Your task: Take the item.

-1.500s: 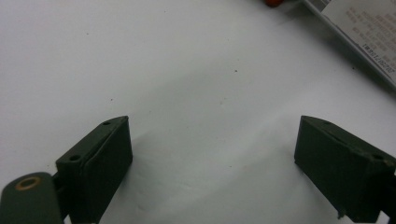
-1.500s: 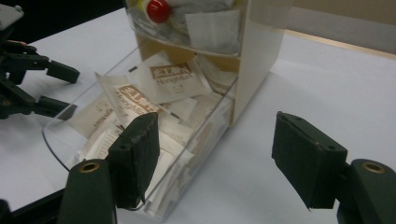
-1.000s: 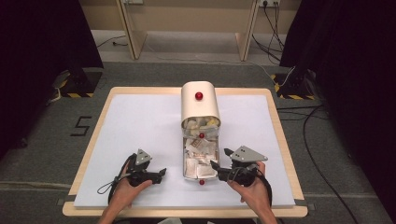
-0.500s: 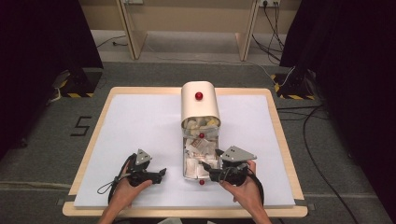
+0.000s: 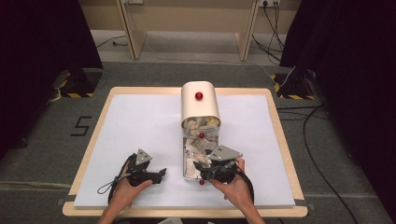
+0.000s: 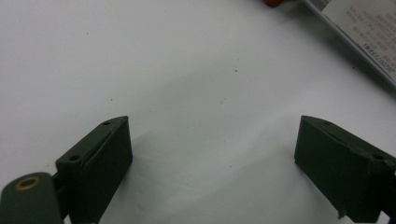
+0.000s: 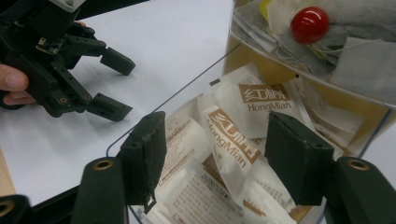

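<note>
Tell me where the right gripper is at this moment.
In the high view the right gripper sits near the table's front edge, right of centre, fingers reaching into the open clear drawer of white tea sachets, below the cream dispenser; the left gripper rests apart.

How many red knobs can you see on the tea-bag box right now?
3: one on the box's rounded lid, one on the middle drawer front above the sachets, one at the open drawer's near end beside the right gripper. Others may be hidden.
</note>
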`<state>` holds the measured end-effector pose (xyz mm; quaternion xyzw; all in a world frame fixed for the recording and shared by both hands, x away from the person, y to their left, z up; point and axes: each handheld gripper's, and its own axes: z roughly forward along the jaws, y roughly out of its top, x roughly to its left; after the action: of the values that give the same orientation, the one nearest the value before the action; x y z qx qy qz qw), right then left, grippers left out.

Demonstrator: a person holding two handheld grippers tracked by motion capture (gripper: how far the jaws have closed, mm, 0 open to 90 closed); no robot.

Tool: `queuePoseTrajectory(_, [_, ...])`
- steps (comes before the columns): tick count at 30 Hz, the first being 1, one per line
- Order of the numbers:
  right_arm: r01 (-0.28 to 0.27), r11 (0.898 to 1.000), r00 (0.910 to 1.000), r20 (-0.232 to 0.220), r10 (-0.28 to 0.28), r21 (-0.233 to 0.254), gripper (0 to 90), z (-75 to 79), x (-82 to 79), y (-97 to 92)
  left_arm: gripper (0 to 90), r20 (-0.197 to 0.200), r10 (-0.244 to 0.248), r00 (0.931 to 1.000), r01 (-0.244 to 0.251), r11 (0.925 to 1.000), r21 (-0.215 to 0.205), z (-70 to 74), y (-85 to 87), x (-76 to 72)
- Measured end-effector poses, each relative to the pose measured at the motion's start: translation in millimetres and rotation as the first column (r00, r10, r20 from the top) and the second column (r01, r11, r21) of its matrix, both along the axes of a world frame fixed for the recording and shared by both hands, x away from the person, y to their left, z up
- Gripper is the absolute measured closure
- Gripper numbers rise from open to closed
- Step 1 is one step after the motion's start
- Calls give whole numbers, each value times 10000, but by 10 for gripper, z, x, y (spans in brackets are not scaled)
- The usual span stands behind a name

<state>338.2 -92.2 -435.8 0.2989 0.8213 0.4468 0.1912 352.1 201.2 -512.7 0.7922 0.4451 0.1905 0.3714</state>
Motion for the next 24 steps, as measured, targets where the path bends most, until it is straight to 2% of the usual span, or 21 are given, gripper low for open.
queuePoseTrajectory(3, [-118, 9997, 9999, 57, 119, -190, 439, -16, 27, 67, 106, 0, 2, 10000, -2, 10000, -1, 0, 0, 0])
queuePoseTrajectory(5, [-182, 9985, 9998, 117, 188, -519, 494, -41, 57, 116, 106, 5, 7, 10000, -7, 10000, -5, 0, 0, 0])
queuePoseTrajectory(10, [-77, 9971, 9998, 167, 90, -763, 565, -82, 116, 136, 106, 4, 6, 10000, -6, 10000, -4, 0, 0, 0])
queuePoseTrajectory(12, [-74, 9958, 10000, 50, 79, -918, 590, -126, 152, 131, 106, 3, 3, 10000, -3, 10000, 2, 0, 1, 0])
queuePoseTrajectory(17, [3, 9950, 10000, 10, -2, -1002, 638, -155, 166, 117, 106, 6, 6, 10000, -6, 10000, -4, 0, 0, 0])
queuePoseTrajectory(20, [-120, 9949, 9998, 122, 133, -1001, 761, -146, 156, 100, 106, 5, 1, 10000, -1, 10000, 6, 0, 1, 0])
queuePoseTrajectory(24, [-287, 9939, 9989, 328, 324, -1061, 826, -124, 145, 85, 106, 4, 3, 10000, -3, 10000, 4, 0, 0, 0])
